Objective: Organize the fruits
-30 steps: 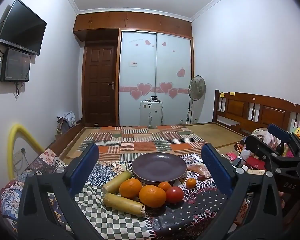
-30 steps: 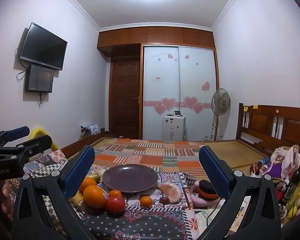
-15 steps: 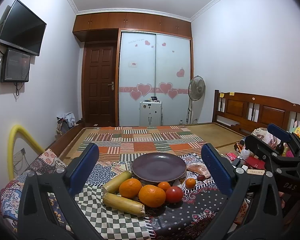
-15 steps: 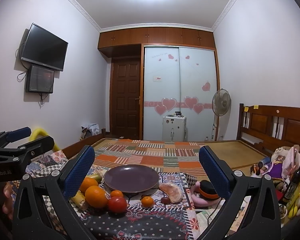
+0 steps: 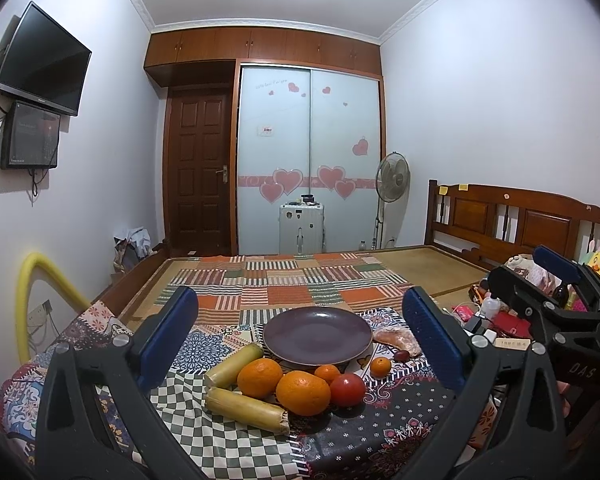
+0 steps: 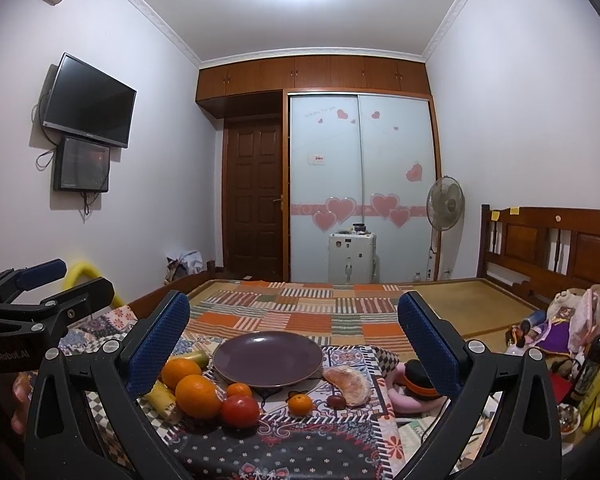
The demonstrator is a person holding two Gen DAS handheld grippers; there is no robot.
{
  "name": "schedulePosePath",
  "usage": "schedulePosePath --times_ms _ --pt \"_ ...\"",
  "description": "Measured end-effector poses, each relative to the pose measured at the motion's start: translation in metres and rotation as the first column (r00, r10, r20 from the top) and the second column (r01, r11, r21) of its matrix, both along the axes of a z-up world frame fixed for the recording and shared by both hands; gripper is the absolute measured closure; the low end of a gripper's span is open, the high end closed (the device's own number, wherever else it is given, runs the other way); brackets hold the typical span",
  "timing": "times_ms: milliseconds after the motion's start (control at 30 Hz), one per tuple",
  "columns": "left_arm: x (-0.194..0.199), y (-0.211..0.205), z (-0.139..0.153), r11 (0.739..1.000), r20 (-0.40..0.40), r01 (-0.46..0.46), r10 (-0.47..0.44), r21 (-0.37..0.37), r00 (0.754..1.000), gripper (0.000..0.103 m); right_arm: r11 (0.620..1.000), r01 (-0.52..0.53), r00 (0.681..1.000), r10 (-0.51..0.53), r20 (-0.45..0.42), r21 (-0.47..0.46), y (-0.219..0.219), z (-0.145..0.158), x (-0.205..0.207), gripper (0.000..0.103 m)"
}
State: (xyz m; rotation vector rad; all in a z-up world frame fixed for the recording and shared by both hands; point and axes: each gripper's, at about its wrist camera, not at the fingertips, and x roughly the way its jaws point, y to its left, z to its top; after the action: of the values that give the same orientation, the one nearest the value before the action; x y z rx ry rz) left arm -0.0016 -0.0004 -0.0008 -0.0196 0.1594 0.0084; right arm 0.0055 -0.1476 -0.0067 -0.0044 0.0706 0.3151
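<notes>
Left wrist view: the left gripper (image 5: 300, 336) gapes wide, holding nothing, above the round purple plate (image 5: 317, 336); two large oranges (image 5: 302, 393) and a red tomato (image 5: 347, 389) sit just before the plate.

Right wrist view: the right gripper (image 6: 293, 340) is equally wide and empty; the plate (image 6: 268, 358) sits bare, with the peeled citrus segment (image 6: 349, 385) at its right.

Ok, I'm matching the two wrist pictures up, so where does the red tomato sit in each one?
Left wrist view: the tomato is low, right of centre, touching the nearest big orange.
Right wrist view: the tomato is low, left of centre, again beside that orange.
Shared landmark: the purple plate, bare, lies just behind the tomato in both.
</notes>
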Motion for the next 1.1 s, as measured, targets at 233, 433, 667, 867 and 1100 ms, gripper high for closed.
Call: schedulePosePath --times_ms 233,433,667,867,1100 --pt "-0.0006 -0.0012 -0.0003 1.0 0.0 0.005 -0.005 0.0 1.0 0.0 1.0 0.004 1.0 -0.004 0.008 -0.002 -0.0009 0.001 -0.0011 0.0" --pt "-0.0012 -0.0021 -0.0014 1.0 -0.001 0.008 -0.008 0.005 1.0 0.0 1.0 0.004 1.0 -0.004 0.007 0.0 -0.0013 0.0 -0.0002 0.0" --pt "-0.0006 -0.0013 -0.002 1.0 -0.005 0.009 -0.009 -0.003 1.0 0.0 1.0 0.004 1.0 -0.004 0.011 -0.002 -0.0011 -0.001 0.0004 0.0" --pt "0.0004 -0.0004 -0.0009 1.0 -0.007 0.01 -0.01 -0.009 1.0 0.0 1.0 0.0 1.0 0.0 0.009 0.004 -0.0013 -0.0027 0.0007 0.0" --pt "0.0001 0.0002 -0.0002 1.0 -0.005 0.011 -0.011 -0.008 1.0 0.0 1.0 0.003 1.0 -0.003 0.015 -0.003 0.0008 -0.0033 -0.0006 0.0"
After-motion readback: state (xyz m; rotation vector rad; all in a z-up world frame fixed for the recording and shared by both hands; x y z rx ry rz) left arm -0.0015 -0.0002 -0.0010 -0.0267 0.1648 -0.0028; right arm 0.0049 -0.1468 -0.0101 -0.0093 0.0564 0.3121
